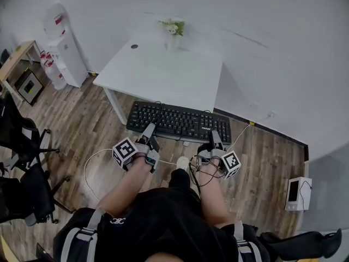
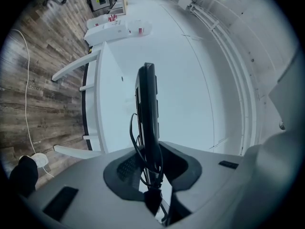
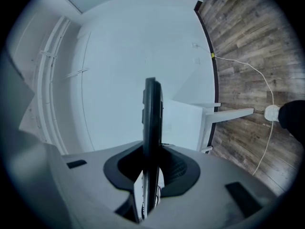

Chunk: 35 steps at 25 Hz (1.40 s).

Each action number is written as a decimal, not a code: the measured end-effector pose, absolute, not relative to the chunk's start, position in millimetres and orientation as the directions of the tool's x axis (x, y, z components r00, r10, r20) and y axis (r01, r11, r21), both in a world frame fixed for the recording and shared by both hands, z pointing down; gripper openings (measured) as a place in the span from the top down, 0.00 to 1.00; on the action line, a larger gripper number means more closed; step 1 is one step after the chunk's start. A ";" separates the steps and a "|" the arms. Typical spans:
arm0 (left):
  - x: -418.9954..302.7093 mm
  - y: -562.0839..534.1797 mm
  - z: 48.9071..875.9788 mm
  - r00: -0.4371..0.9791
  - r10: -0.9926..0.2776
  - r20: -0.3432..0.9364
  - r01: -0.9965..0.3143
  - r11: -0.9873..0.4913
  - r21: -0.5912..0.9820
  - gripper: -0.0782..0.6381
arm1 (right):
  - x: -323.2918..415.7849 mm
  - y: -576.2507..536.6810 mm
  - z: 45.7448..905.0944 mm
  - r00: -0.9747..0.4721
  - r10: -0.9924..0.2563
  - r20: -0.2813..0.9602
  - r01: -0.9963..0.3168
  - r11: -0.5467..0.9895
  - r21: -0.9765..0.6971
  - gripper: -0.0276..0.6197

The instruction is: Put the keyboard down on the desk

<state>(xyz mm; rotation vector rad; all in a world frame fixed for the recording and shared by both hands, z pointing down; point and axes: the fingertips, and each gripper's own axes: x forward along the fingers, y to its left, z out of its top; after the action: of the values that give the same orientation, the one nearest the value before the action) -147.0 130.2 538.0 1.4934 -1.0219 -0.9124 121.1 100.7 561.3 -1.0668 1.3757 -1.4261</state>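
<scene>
A black keyboard [image 1: 180,121] is held level in the air, in front of the near edge of the white desk [image 1: 163,70]. My left gripper [image 1: 148,132] is shut on its near-left edge. My right gripper [image 1: 216,139] is shut on its near-right edge. In the left gripper view the keyboard [image 2: 147,109] shows edge-on between the jaws, with its black cable [image 2: 138,142] looped beside it. The right gripper view also shows the keyboard [image 3: 152,128] edge-on, clamped between the jaws, with the desk [image 3: 186,123] beyond it.
A vase of flowers [image 1: 173,30] stands at the desk's far edge. A white water dispenser [image 1: 65,48] and a wooden shelf [image 1: 19,64] are at the left, black chairs [image 1: 22,162] at the near left. A white cable [image 1: 92,162] trails on the wood floor. A small white device [image 1: 299,192] sits at the right.
</scene>
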 end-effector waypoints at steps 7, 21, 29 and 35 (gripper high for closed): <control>-141.7 45.0 541.8 0.332 -0.943 -0.028 -0.124 -0.073 0.990 0.78 | 126.1 12.7 563.2 -0.272 -0.962 0.011 0.010 -0.015 -1.000 0.84; -110.9 -122.3 549.1 0.301 -0.953 0.019 -0.108 -0.014 0.994 0.78 | 155.3 -161.6 572.4 -0.310 -0.949 0.062 0.008 -0.068 -0.998 0.84; -86.7 -203.3 556.4 0.290 -0.955 0.064 -0.121 0.030 0.992 0.78 | 177.3 -242.3 582.0 -0.319 -0.943 0.098 0.036 -0.115 -0.993 0.84; -75.0 -233.3 561.6 0.291 -0.952 0.099 -0.147 0.058 0.987 0.78 | 190.8 -272.8 597.7 -0.322 -0.939 0.124 0.039 -0.144 -0.989 0.84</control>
<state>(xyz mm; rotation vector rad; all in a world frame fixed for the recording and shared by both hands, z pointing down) -75.0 -233.3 561.6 1.3760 -1.1144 -0.8588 190.8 -272.8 597.7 -1.0913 1.3279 -1.5799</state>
